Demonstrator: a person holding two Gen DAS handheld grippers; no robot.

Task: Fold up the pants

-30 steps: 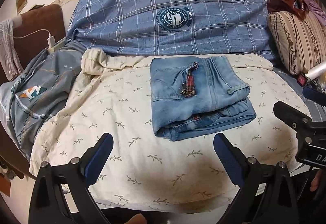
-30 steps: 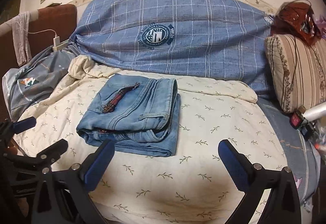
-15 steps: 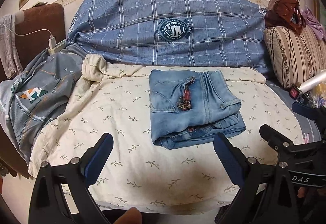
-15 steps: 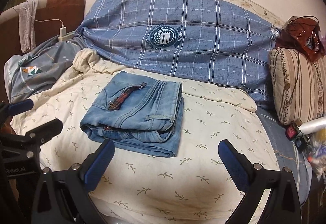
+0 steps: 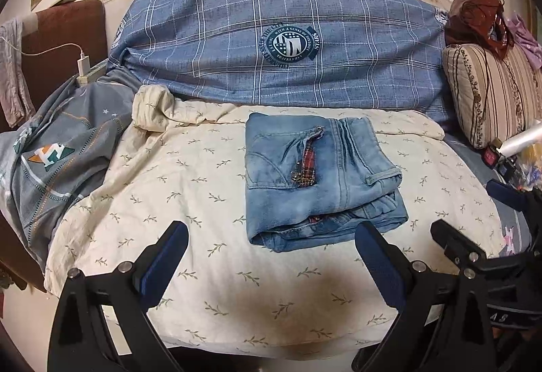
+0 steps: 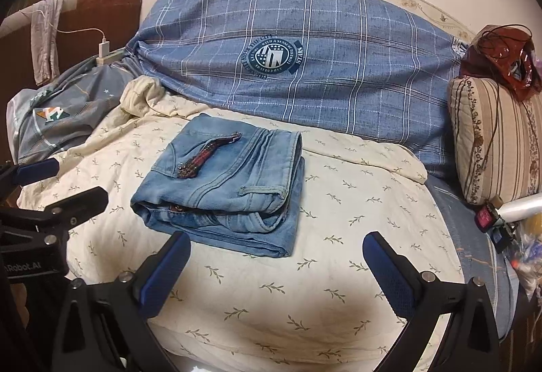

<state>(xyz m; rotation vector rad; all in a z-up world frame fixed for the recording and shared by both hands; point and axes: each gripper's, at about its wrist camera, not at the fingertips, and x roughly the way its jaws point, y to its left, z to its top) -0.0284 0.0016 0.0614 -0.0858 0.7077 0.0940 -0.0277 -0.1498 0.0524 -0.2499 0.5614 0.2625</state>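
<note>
Hovering, left gripper [image 5: 271,256]: jaws spread wide, blue pads [image 5: 379,265] bare, nothing between them; it hangs over the near edge of the cream quilt [image 5: 189,168], just short of the pants.
Right gripper [image 6: 276,265]: likewise released and empty, pads parted, poised just in front of the bundle's near edge.
Pants [image 5: 321,179]: one pair of light-blue jeans, lying mid-quilt as a squarish, several-layer bundle, pocket side up, a red plaid trim strip [image 5: 306,165] across the top; apart from both grippers.
Progress, as a judgement: the fold looks done, or one tidy-up short.
Handling: denim, so soft but with body; probably fairly heavy for cloth, not slippery, not fragile. Stacked layers may slide or fan open if only the top one is pinched.
Where to grip: likely the thick folded edge nearest the grippers, jaws taking all layers, one gripper at each near corner.
Count: one pair of pants, two grippers, one blue checked duvet [image 5: 288,43] behind, one striped cushion [image 5: 491,90] at right, one grey bedcover [image 5: 61,148] at left, one charger plug [image 5: 83,62].
</note>
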